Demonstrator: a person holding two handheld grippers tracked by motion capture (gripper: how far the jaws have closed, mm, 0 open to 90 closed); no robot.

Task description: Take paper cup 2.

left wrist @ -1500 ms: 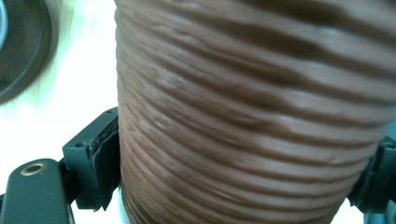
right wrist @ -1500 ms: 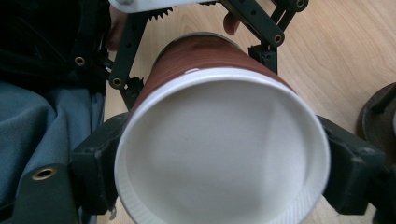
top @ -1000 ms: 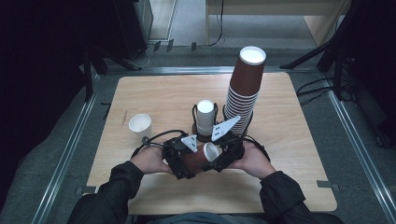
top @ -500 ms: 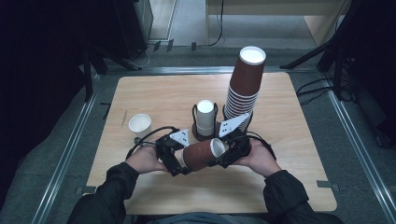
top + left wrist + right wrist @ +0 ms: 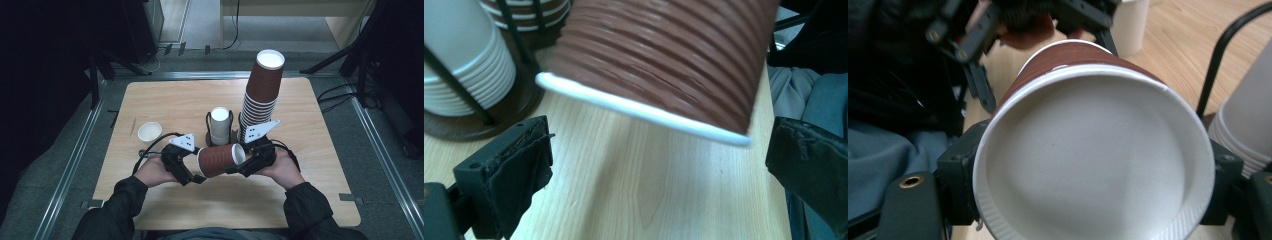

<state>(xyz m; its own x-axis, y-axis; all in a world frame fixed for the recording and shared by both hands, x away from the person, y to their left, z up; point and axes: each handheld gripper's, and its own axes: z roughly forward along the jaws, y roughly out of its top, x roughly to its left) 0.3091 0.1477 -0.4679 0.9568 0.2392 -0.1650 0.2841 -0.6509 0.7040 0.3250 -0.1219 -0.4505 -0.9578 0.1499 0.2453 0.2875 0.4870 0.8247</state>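
A brown ribbed paper cup point(image 5: 217, 160) lies on its side in the air above the table's front middle, its open mouth facing right. My right gripper point(image 5: 243, 162) is shut on the cup's rim; in the right gripper view the white inside of the cup point(image 5: 1088, 165) faces the camera, with a jaw at each side of my right gripper point(image 5: 1093, 190). My left gripper point(image 5: 194, 172) sits at the cup's base end. In the left gripper view the left gripper point(image 5: 656, 175) has its jaws wide apart and the cup's base edge point(image 5: 639, 107) just beyond them, untouched.
A tall upside-down stack of brown cups point(image 5: 260, 100) rises behind my right hand. Beside it, white cups point(image 5: 220, 125) sit stacked in a black wire holder point(image 5: 207, 122). A single white cup point(image 5: 149, 132) stands at the left. The wooden table point(image 5: 320, 165) has bare room at right and front.
The two grippers have drawn apart. My left gripper moved left, so more of the brown cup shows between them, and the cup now lies more level.
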